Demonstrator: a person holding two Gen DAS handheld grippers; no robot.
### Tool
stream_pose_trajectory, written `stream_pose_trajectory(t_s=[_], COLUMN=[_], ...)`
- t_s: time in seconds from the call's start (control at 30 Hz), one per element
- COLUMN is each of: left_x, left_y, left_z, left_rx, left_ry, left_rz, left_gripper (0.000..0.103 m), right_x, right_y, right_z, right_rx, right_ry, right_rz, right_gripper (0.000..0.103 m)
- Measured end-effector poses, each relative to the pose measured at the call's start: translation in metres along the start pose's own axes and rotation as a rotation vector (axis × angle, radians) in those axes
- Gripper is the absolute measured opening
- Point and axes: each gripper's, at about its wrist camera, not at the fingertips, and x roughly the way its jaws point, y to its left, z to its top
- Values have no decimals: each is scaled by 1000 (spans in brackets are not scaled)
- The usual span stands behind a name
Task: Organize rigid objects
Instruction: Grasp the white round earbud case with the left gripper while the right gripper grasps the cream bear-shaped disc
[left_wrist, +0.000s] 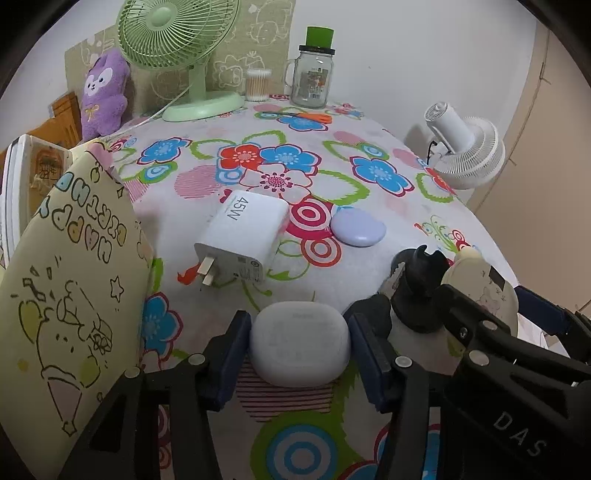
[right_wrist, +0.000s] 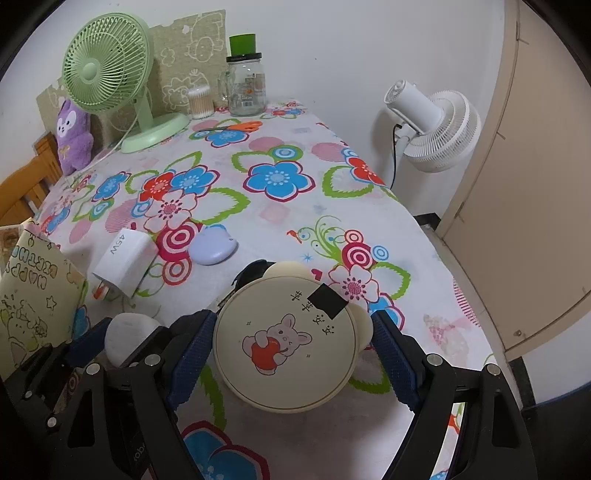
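Right now my left gripper (left_wrist: 299, 343) has the white earbud case (left_wrist: 300, 341) squarely between its blue pads (left_wrist: 231, 354), and both pads look pressed against the case's short ends, so I read it as closed on the case. That case sits on the flowered worktop (left_wrist: 369, 155) with its long axis running across, from one pad to the other. My right gripper (right_wrist: 291, 350) stands wide around the round cream mirror with the rabbit print (right_wrist: 286, 343); its left pad (right_wrist: 190, 354) seems to touch the rim, while the right pad (right_wrist: 397, 354) sits just beside it, so whether it truly grips I cannot tell. Both grippers sit side by side at the near edge, the left one nearest the yellow birthday gift bag (left_wrist: 74, 295) standing just to its left. Farther out on the worktop lie the white charger (left_wrist: 245, 236) and the lilac pebble-shaped case (left_wrist: 357, 225), well apart from either gripper. My guess is the earbud case goes leftward into the bag, a short sideways carry
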Motion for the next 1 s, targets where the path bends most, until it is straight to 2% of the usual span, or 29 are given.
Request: stream_pose_trajectory(t_s=[0.27,1.0], left_x=[-7,-46], left_y=[1,-2], left_z=[-6,-10], left_rx=[10,29], left_ry=[-10,-68], left_rz=[16,13], left_gripper=[56,56], right_x=[-7,-49], right_y=[3,7], right_z=[-5,-9], right_rx=[4,6], right_ry=[0,-68], right_rz=[3,14], right_gripper=[85,85])
